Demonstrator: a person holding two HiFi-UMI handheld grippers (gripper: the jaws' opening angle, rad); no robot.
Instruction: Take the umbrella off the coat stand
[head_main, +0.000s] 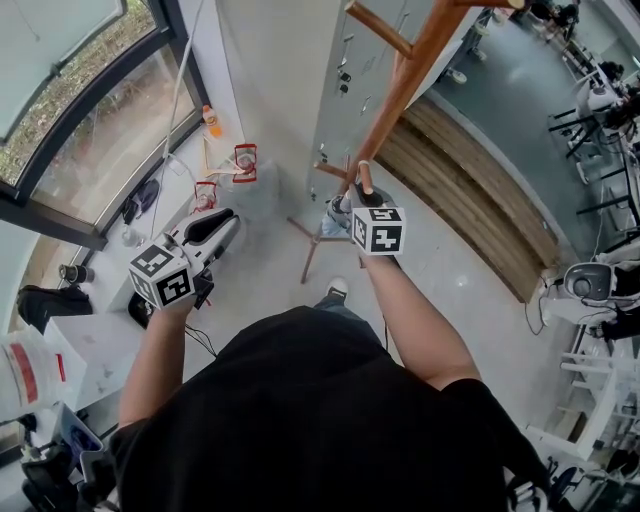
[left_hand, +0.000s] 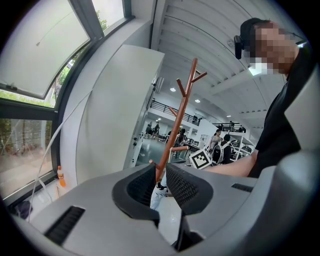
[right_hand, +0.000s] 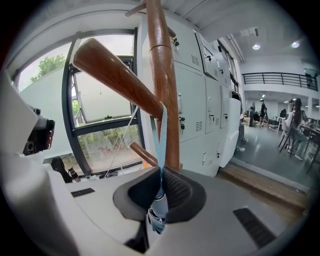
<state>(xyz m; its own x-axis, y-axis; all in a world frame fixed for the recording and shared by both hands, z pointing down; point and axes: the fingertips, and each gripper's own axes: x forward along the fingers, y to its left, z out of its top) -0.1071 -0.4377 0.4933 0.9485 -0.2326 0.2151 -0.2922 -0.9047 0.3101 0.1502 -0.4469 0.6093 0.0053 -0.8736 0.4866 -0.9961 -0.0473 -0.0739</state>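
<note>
A brown wooden coat stand (head_main: 400, 80) rises in front of me, its pole (right_hand: 162, 90) and a slanting peg (right_hand: 115, 75) close up in the right gripper view. A light blue strap (right_hand: 161, 135) hangs from the peg down to a small folded umbrella (right_hand: 157, 210). My right gripper (right_hand: 161, 182) is shut on the strap right at the umbrella's top, beside the pole (head_main: 362, 190). The umbrella (head_main: 336, 214) hangs just left of it. My left gripper (head_main: 228, 218) is held off to the left, pointed at the stand (left_hand: 180, 115), jaws (left_hand: 159, 172) a narrow gap apart with nothing in them.
White lockers (head_main: 345, 60) stand behind the stand and a large window (head_main: 90, 110) is at the left. An orange bottle (head_main: 211, 120) and red items (head_main: 245, 160) sit near the sill. A wooden platform (head_main: 470, 190) runs at the right. People (left_hand: 220, 142) stand far off.
</note>
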